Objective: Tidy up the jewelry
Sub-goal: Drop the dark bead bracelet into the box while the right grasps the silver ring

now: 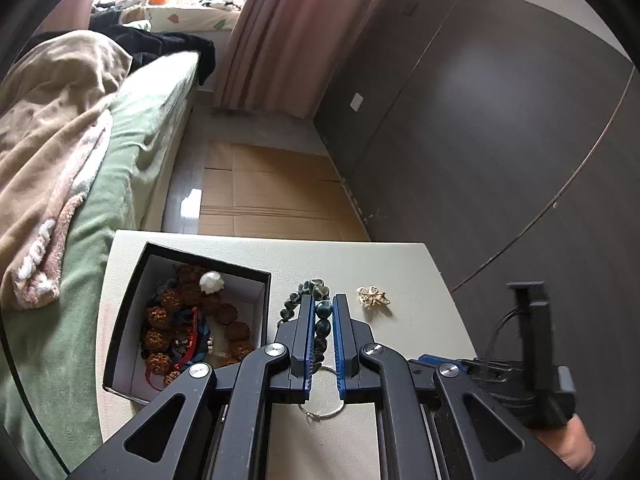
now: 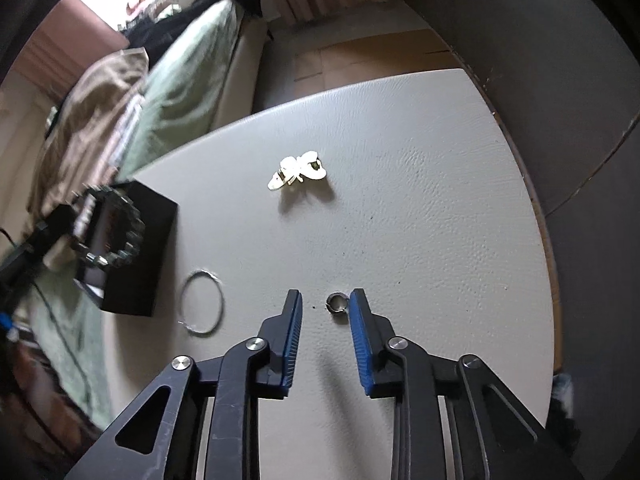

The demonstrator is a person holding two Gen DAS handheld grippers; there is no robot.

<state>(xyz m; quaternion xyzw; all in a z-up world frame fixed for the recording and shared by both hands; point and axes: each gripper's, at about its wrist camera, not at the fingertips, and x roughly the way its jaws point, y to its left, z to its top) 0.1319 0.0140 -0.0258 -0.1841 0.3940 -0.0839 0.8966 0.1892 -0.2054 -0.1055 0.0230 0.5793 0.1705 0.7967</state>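
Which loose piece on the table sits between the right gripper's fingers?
The small silver ring, lying between the right gripper's open fingers by the right-hand pad. The large wire hoop lies off to their left, and the gold butterfly brooch farther ahead.

box (image 1: 132,320) left on table (image 2: 440,200) | hoop (image 2: 201,304) right of box | brooch (image 2: 298,175) behind ring (image 2: 336,303)

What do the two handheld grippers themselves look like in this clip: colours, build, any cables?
Both the left gripper and the right gripper are matte black linkages with triangular cut-outs and round silver pivot bolts. Their fingers are lined with ribbed blue pads. In the left wrist view, the right gripper's body carries a black upright bracket and thin black cables.
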